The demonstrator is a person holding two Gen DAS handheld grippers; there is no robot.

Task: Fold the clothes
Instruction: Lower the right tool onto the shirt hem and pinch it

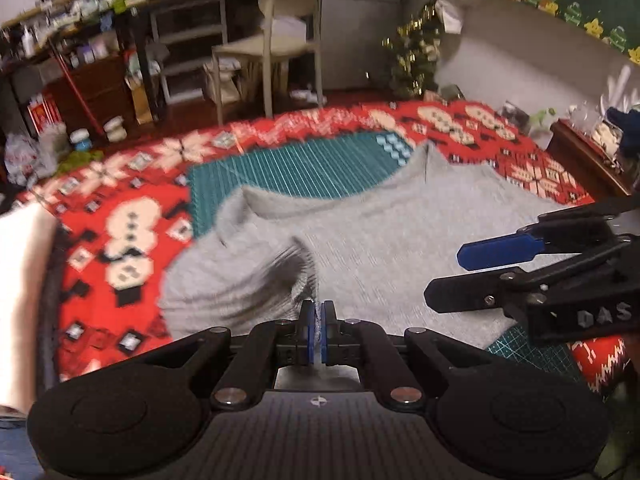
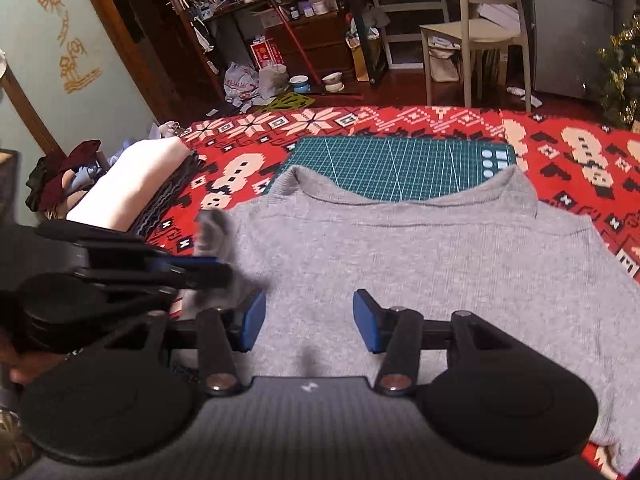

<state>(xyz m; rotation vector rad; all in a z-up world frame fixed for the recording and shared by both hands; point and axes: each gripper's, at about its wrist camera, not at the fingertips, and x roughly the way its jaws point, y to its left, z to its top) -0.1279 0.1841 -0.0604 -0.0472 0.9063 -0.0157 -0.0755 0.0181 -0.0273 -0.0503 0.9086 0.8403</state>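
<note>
A grey knit sweater (image 2: 420,248) lies flat on a red patterned cloth, its collar over a green cutting mat (image 2: 400,168). My left gripper (image 1: 317,322) is shut on a fold of the grey sweater (image 1: 248,280), a sleeve part lifted and blurred. The left gripper also shows in the right wrist view (image 2: 216,272) at the left, holding grey fabric. My right gripper (image 2: 309,322) is open and empty, low over the sweater's middle. It shows in the left wrist view (image 1: 452,276) at the right, jaws apart.
A stack of folded clothes, white on top (image 2: 132,184), sits at the table's left edge. A red patterned cloth (image 2: 560,152) covers the table. A beige chair (image 2: 480,32), cluttered desk and small Christmas tree (image 1: 416,52) stand beyond.
</note>
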